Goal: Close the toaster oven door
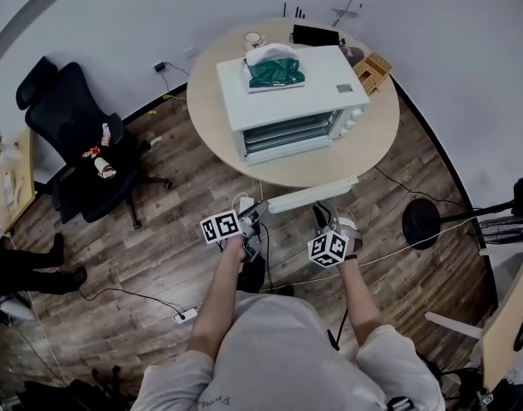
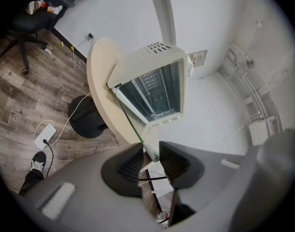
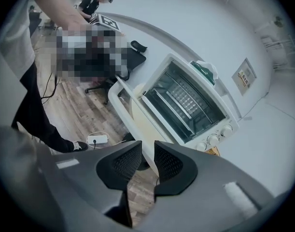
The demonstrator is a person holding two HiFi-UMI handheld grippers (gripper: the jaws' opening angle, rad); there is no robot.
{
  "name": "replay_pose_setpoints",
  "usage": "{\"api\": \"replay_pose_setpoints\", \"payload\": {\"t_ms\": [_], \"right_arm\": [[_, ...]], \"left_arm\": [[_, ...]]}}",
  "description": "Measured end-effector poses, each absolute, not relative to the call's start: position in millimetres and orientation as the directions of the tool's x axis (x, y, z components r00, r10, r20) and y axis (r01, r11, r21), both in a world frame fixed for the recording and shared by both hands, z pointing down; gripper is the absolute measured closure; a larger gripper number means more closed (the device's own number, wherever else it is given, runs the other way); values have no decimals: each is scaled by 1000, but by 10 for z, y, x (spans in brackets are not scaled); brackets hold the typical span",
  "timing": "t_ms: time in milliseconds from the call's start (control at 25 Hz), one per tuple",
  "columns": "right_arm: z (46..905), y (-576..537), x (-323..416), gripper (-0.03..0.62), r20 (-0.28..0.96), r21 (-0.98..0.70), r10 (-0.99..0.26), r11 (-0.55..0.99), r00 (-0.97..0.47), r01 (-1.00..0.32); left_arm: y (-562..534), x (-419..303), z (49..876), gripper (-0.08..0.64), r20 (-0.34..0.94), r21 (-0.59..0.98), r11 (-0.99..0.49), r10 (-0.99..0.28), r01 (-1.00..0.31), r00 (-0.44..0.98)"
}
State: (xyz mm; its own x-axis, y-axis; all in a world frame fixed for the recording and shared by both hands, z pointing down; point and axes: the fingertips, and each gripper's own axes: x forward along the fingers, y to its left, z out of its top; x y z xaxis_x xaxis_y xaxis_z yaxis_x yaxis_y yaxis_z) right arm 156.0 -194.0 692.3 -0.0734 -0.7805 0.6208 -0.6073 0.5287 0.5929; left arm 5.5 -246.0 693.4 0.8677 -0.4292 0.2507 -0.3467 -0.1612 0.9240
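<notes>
A white toaster oven [image 1: 287,92] stands on the round table [image 1: 377,144]. Its glass door hangs open toward me, and the white door handle [image 1: 312,195] juts past the table's front edge. My left gripper [image 1: 254,214] is at the handle's left end. In the left gripper view the handle's tip [image 2: 150,149] shows between the tips of the left gripper [image 2: 151,154], whose jaws stand apart. My right gripper [image 1: 323,217] is just below the handle's right part. The right gripper [image 3: 148,154] has a narrow gap with the handle [image 3: 130,100] beyond it, not pinched.
On the oven's top lies a green cloth [image 1: 276,73]. Behind the oven are a cup [image 1: 253,38], a black device [image 1: 316,34] and a wooden box [image 1: 372,71]. A black office chair [image 1: 73,135] stands left, a black stand base [image 1: 421,223] right, and a power strip [image 1: 186,315] with cables on the floor.
</notes>
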Motion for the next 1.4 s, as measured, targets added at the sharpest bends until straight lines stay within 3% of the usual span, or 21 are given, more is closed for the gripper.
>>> {"api": "replay_pose_setpoints", "payload": {"t_ms": [200,440,600,1080,1400], "right_arm": [[6938,-2009,1576,515,620,603,-780,544,-86,-583],[6975,-2119,1490,482,625,678,-777,590,-79,-438],[7031,-2236,1509,479,631,652,-772,581,-75,-487],[6963,-2337,1477,479,646,689,-760,622,-75,-373],[6870,-2376,1471,479,630,706,-771,617,-90,-349]], "left_arm": [[-2508,42,6827,396,231,929,-168,-433,-330,871],[-2537,46,6792,396,228,932,-162,-430,-323,874],[-2553,55,6760,396,224,936,-157,-428,-316,876],[-2603,44,6655,391,190,945,-171,-409,-280,893],[-2617,-168,6491,393,224,886,-279,-440,-370,869]]}}
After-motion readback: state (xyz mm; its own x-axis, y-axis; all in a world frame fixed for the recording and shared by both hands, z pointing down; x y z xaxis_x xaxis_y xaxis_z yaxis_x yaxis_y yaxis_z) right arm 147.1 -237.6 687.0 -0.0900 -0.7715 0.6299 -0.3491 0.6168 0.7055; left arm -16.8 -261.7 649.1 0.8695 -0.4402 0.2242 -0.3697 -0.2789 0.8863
